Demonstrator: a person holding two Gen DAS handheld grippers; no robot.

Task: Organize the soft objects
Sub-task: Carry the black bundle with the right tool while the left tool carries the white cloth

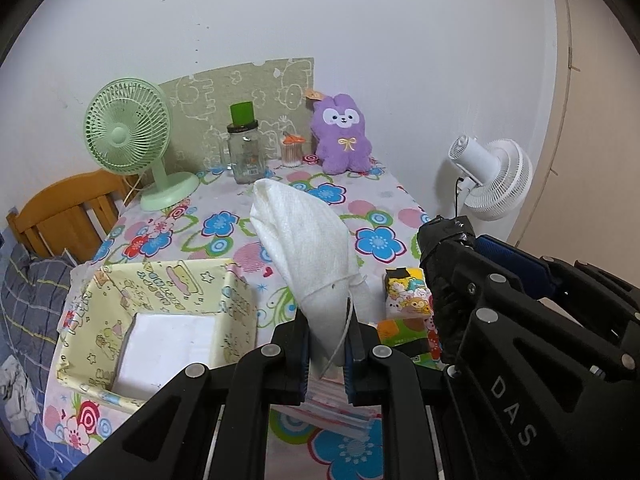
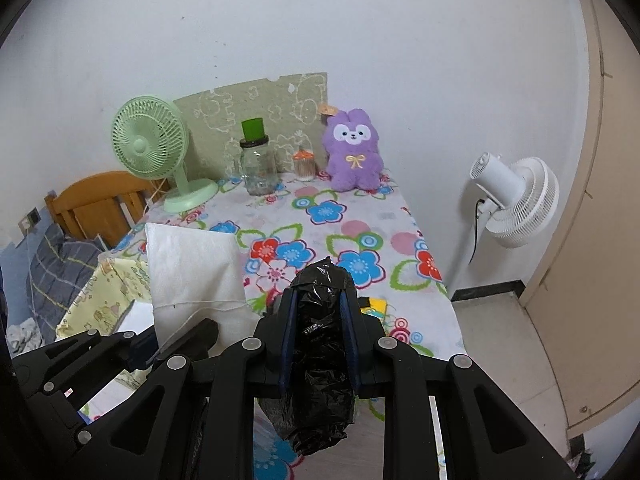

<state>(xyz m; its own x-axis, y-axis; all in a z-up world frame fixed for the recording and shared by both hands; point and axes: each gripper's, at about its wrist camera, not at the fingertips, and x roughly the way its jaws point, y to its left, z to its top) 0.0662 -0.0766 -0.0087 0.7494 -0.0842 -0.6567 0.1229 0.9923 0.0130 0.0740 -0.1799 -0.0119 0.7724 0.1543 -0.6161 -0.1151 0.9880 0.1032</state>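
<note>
Pouch points upward, away.

My left gripper is matte black plastic: angular linkage arms pinned with round grey rivets and blue pads lining its fingers. At three o'clock in that view my right gripper shows the same build, with pale "DAS" lettering stamped along one arm.

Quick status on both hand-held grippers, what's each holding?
Left hand-held gripper: shut on the white cloth pouch.
Right hand-held gripper: shut on the black plastic bundle.
</note>
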